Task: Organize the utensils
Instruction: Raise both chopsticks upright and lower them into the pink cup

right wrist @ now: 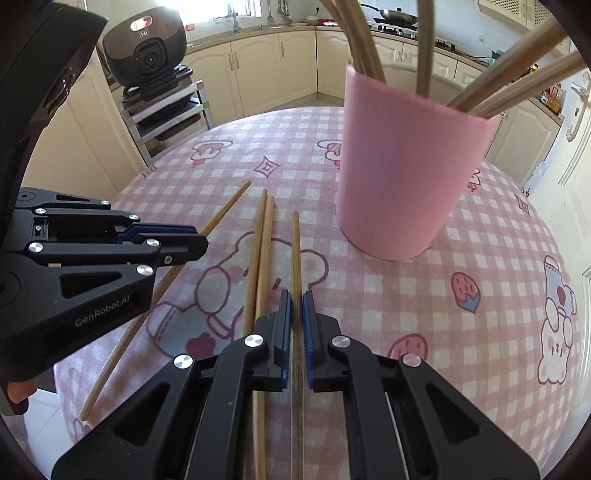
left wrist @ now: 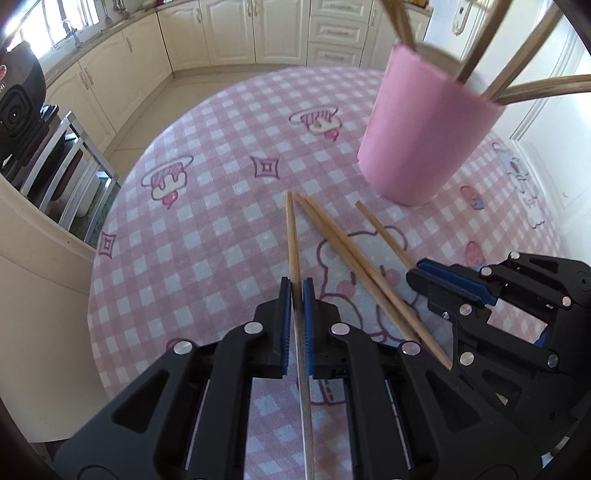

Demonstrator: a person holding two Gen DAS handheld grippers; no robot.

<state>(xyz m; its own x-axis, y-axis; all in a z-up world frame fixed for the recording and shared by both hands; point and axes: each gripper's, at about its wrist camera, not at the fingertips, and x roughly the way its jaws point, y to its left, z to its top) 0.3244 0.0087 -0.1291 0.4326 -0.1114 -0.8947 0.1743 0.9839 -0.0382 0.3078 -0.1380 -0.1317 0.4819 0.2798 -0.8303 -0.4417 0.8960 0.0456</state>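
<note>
Several wooden chopsticks lie on the pink checked tablecloth [left wrist: 207,236] in front of a pink cup [left wrist: 421,125] that holds more chopsticks. My left gripper [left wrist: 297,286] is shut on one chopstick [left wrist: 293,236] at the left of the group. Two chopsticks [left wrist: 343,243] lie side by side in the middle. My right gripper [right wrist: 295,299] is shut on the rightmost chopstick [right wrist: 295,251], near the pink cup [right wrist: 410,166]. The right gripper also shows in the left wrist view [left wrist: 421,271], and the left gripper in the right wrist view [right wrist: 201,240].
The round table's edge [left wrist: 110,221] curves on the left. A metal rack [right wrist: 166,114] with a dark appliance [right wrist: 147,48] stands beyond it. Cream kitchen cabinets [left wrist: 229,33] line the far walls. A white door [right wrist: 576,192] is at the right.
</note>
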